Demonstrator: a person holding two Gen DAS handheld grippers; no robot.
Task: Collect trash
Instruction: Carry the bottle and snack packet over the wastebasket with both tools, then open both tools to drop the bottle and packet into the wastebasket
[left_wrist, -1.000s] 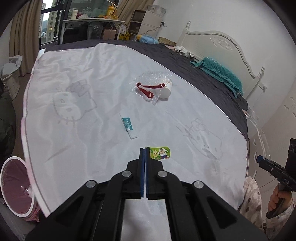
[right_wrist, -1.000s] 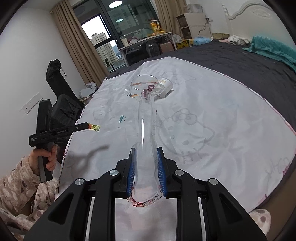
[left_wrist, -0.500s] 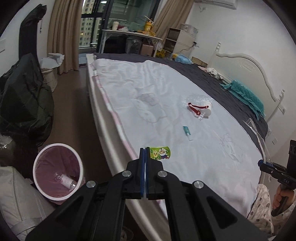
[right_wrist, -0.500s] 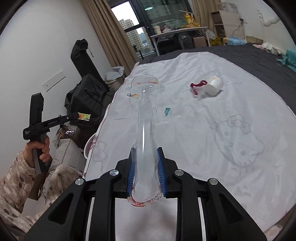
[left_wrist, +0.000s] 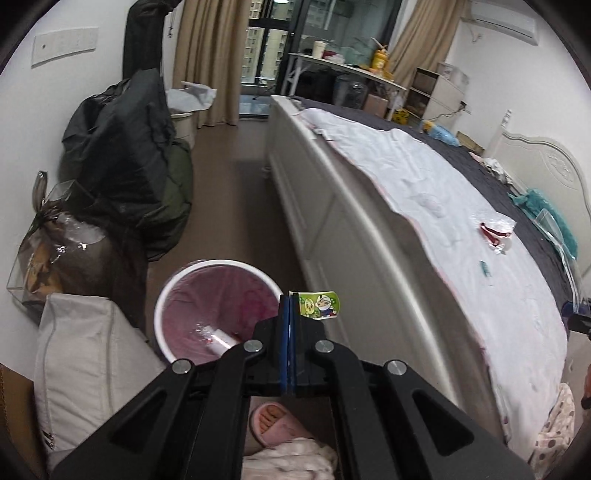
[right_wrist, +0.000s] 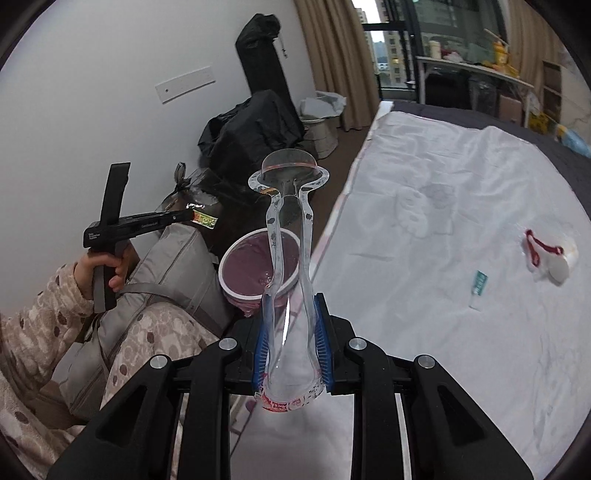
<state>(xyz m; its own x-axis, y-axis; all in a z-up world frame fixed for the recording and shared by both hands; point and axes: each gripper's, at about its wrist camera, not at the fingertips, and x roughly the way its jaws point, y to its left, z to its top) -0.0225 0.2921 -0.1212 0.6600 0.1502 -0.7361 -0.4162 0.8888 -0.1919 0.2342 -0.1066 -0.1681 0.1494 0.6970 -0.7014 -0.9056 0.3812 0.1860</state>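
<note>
My left gripper is shut on a small green cartoon wrapper and holds it in the air just right of the rim of a white bin with a pink liner. My right gripper is shut on a long clear plastic package, held over the bed's edge with the bin behind it. The left gripper with the wrapper shows at the left of the right wrist view. On the white sheet lie a small teal wrapper and a paper cup with red-trimmed plastic.
The bin stands on the floor between the bed's side and a grey bag. Dark bags are piled against the wall. Some trash lies inside the bin. A pink slipper is below the left gripper.
Both grippers have swung left from over the bed towards the bin. The left gripper with the green wrapper is now at the bin's rim. Both grips are unchanged.
</note>
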